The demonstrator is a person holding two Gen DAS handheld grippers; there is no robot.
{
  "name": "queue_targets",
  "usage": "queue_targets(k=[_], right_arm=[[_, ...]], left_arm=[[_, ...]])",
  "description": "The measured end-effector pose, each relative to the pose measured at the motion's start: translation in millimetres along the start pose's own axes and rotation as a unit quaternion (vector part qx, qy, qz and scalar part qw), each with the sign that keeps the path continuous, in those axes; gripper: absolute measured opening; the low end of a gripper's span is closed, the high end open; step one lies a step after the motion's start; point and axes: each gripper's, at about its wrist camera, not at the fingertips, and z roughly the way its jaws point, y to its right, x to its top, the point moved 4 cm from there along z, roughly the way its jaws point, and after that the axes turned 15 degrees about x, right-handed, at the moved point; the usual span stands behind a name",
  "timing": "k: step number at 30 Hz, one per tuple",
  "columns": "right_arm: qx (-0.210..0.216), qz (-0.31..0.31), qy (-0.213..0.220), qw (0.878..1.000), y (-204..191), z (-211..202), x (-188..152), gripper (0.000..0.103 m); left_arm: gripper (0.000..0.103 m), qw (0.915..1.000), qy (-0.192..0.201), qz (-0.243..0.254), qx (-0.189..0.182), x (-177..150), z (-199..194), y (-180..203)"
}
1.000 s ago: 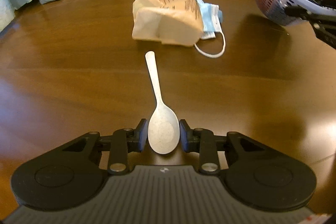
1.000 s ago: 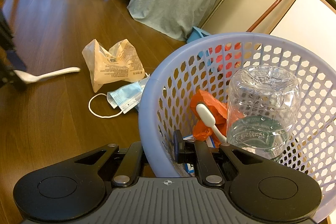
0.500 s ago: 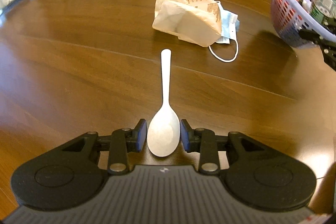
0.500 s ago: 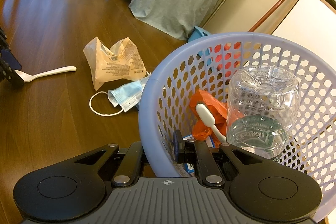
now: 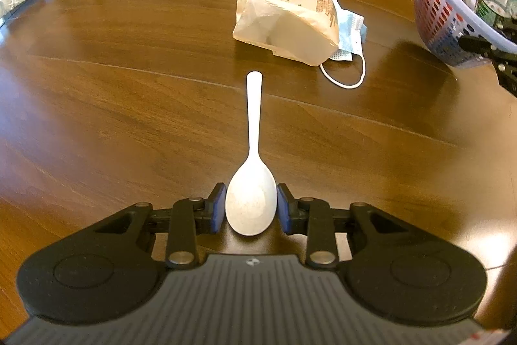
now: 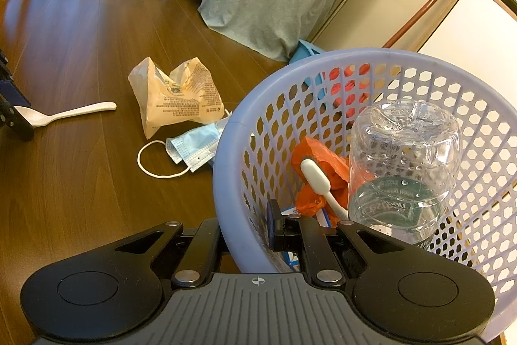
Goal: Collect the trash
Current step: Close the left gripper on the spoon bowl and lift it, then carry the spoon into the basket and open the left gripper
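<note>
In the left wrist view the basket (image 5: 452,21) is cut off by the top and right edges, and the right claw (image 5: 484,50) shows only as a dark part at the right edge. The paper bag (image 5: 284,18) covers most of the face mask (image 5: 350,31). In the right wrist view the basket wall (image 6: 232,183) hides the tip of the claw's left finger (image 6: 206,241), and the left claw (image 6: 13,115), cut by the left edge, covers part of the spoon bowl (image 6: 35,118). The bag's print is too small to read.
</note>
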Motion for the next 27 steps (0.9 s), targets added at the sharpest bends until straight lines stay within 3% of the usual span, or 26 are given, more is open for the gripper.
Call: queue_targets(k=[27], right_arm=[[0.016,-0.006,-0.015,1.000,1,-9,-1,0.006]], left_arm=[[0.027,0.9988,0.037,0.023,-0.021,13,-49,-6]])
